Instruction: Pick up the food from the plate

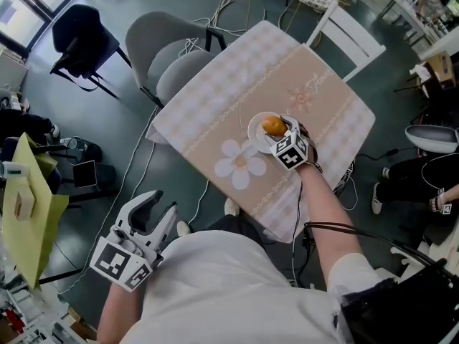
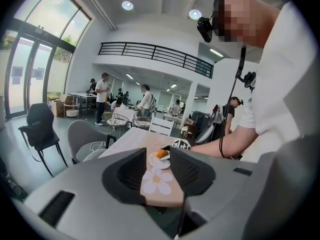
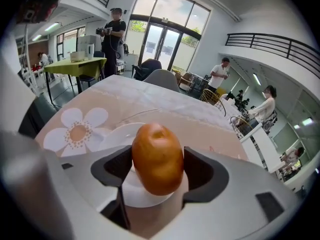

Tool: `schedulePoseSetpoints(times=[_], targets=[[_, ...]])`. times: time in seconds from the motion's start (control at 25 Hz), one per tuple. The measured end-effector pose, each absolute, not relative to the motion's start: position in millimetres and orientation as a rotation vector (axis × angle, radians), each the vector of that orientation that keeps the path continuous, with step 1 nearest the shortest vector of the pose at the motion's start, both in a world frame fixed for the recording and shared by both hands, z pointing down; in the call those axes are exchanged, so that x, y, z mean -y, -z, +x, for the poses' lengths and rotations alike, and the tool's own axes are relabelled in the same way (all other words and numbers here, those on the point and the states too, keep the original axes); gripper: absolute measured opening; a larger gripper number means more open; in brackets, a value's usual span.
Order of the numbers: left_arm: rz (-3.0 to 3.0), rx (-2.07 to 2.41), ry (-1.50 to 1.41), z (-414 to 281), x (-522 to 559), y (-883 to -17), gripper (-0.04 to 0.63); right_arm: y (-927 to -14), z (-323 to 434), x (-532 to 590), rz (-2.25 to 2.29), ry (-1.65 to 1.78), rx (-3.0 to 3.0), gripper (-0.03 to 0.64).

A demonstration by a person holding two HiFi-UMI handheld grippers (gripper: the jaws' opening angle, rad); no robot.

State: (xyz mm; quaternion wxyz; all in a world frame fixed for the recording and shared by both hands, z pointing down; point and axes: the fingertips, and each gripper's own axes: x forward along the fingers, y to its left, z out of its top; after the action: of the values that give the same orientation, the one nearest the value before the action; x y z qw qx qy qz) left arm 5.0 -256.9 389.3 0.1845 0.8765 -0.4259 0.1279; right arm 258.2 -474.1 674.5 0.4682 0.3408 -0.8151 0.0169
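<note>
Right gripper point(image 1: 285, 130) clamped on the food point(image 1: 273, 126) over the plate point(image 1: 255, 135); left gripper point(image 1: 156, 208) hangs slack.

From the head view, the orange-brown food sits between the right gripper's jaws above the small white plate, near the middle of the table point(image 1: 215, 92) with its pale checked cloth and a white flower print point(image 1: 240, 165) just beside the plate; the left gripper is low by the person's side, well off the table, and two grey chairs point(image 1: 168, 52) stand at the far edge. In the left gripper view its jaws are spread wide with nothing between them, the table seen far off through the gap. In the right gripper view both jaws press the sides of the egg-shaped food, the plate just beneath; whether they touch, I cannot tell.
</note>
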Motion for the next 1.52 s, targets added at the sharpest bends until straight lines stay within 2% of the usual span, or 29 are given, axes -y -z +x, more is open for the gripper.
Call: schedulePoseSetpoints(times=[0.68,1.52], targets=[[2.599,1.006,-0.306,-37.1,216.6,-385.3,0.141,-572.8,221.8,372.2,1.103,-0.142,2.073,0.334],[2.719,0.739,-0.283,-92.3,129.2,-398.3,0.141,-400.5,106.6,178.4,1.333,-0.083,2.278,0.334]])
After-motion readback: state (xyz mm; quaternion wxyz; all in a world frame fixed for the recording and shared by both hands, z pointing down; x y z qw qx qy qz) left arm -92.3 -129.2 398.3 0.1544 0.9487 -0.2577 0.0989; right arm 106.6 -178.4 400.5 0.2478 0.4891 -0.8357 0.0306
